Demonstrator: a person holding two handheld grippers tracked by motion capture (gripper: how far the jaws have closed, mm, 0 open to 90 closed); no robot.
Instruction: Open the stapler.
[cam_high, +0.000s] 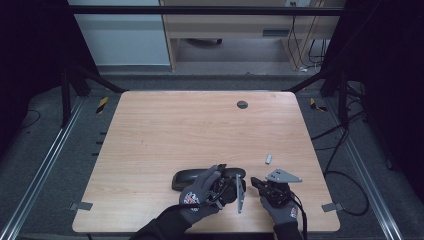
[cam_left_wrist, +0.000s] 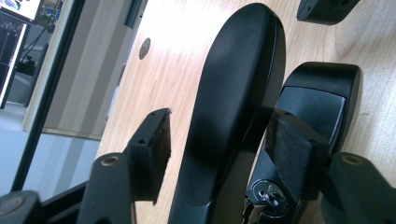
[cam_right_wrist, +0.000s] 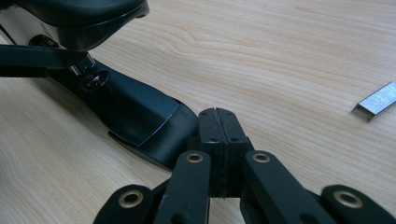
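Note:
A black stapler (cam_high: 187, 177) lies hinged open near the table's front edge. In the left gripper view its raised top arm (cam_left_wrist: 233, 84) stands between the jaws of my left gripper (cam_left_wrist: 219, 135), with the base (cam_left_wrist: 317, 93) beside it. A gap shows between the left pad (cam_left_wrist: 156, 140) and the arm, so the jaws are open around it. My right gripper (cam_right_wrist: 217, 116) is shut with nothing in it, its tip beside the end of the stapler's base (cam_right_wrist: 135, 112). In the high view the left gripper (cam_high: 225, 177) and the right gripper (cam_high: 257, 182) face each other.
A short strip of staples (cam_high: 268, 159) lies on the wooden table (cam_high: 200, 130), just behind the right gripper; it is also in the right gripper view (cam_right_wrist: 376, 101). A round cable hole (cam_high: 242, 104) sits near the far edge. Dark frame posts stand around the table.

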